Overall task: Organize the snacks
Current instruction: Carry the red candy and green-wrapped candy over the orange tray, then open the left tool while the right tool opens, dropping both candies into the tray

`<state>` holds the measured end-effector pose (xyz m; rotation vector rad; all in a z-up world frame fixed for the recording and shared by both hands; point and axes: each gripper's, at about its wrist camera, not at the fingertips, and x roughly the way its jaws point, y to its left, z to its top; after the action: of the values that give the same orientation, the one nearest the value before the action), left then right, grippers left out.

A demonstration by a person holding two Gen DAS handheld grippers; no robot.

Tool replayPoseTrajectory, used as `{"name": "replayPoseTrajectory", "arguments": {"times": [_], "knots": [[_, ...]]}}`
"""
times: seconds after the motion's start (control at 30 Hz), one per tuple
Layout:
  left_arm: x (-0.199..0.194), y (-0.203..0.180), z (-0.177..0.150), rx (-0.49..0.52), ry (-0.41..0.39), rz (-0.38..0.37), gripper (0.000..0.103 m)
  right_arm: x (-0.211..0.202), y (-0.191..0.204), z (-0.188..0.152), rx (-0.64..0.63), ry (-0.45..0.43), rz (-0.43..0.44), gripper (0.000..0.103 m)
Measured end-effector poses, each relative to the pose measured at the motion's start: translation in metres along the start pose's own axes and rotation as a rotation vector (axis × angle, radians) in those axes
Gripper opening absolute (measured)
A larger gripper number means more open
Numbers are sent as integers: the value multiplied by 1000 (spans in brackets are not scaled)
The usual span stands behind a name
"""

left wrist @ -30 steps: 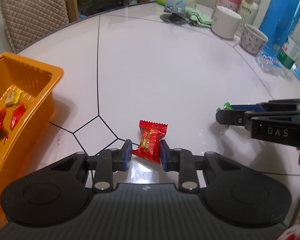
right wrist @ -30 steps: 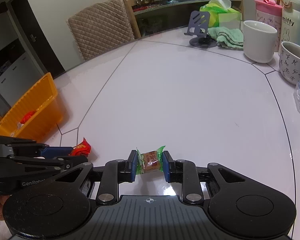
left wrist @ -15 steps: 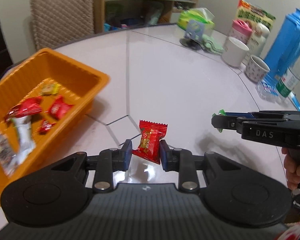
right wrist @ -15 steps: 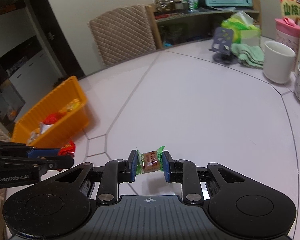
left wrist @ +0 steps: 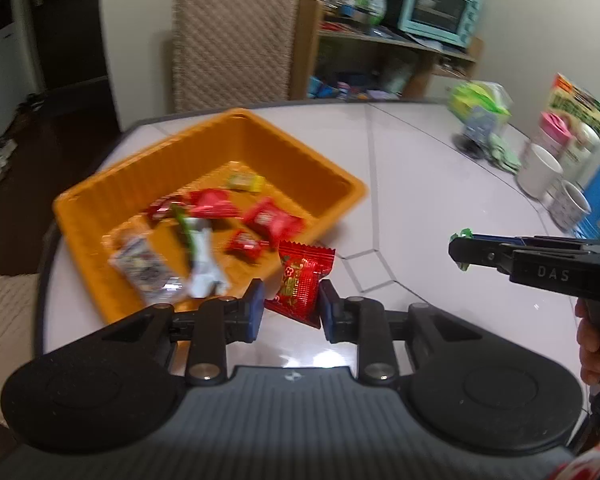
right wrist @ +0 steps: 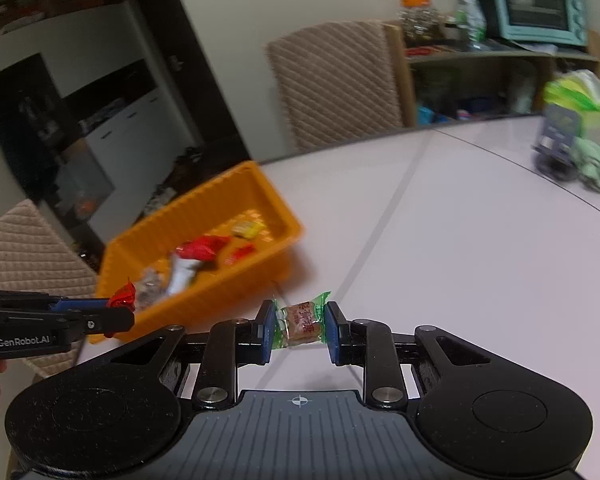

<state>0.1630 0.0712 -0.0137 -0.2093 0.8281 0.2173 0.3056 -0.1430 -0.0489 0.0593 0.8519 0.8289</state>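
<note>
Jaws clenched on both tools, left gripper (left wrist: 291, 305) grasping a red foil snack packet (left wrist: 302, 282), right gripper (right wrist: 299, 327) a green-ended wrapped candy (right wrist: 300, 320): carry step, next release over the ribbed orange plastic bin (right wrist: 236, 196) at ten o'clock.

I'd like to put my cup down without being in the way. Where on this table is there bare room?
The broad white table between the orange basket and the green cloth is bare. It is crowded at the far right edge, by the white mug and patterned cup, and inside the basket, which holds wrapped snacks.
</note>
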Motion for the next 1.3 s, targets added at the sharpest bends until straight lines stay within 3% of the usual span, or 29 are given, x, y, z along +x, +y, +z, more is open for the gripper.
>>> {"name": "replayPoseTrajectory", "arguments": {"times": [0.43, 0.8, 1.3], "knots": [[-6, 55, 20, -97, -45, 103, 26, 74, 58, 43, -105, 12, 100, 27], [24, 82, 40, -132, -26, 148, 26, 132, 65, 71, -157, 28, 50, 27], [64, 96, 54, -144, 16, 176, 26, 151, 56, 77, -154, 42, 31, 27]]}}
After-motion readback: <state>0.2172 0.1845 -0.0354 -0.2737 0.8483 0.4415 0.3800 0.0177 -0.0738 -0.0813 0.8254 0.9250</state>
